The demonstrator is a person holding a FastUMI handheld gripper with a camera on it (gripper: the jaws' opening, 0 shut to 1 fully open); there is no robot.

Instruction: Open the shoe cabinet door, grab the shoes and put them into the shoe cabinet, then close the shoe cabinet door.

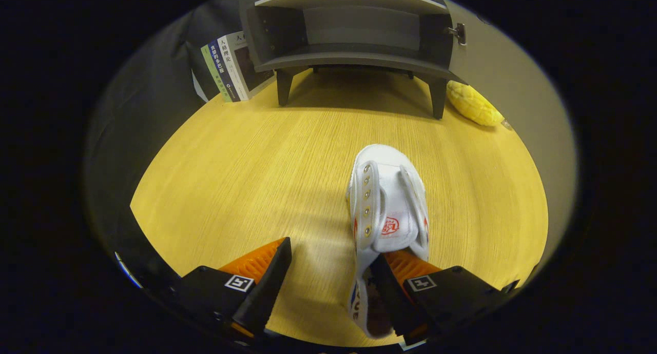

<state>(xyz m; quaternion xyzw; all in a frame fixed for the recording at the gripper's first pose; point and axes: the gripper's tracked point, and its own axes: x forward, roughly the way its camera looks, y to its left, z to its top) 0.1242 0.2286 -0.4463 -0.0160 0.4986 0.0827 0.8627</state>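
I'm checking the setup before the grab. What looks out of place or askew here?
The claw is open, and one finger reaches inside the white shoe's opening, so the shoe isn't between the fingers. A yellow corn-like toy lies beside the open shoe cabinet.

A wooden tabletop (246,169) with fine straight grain is seen, lit most brightly at its centre. Several books (228,66) are stood upright at its far left edge, spines outward and leaning slightly. A yellow, bumpy-surfaced object (473,104) is laid on the tabletop at the far right, beside a plain pale wall (513,87).
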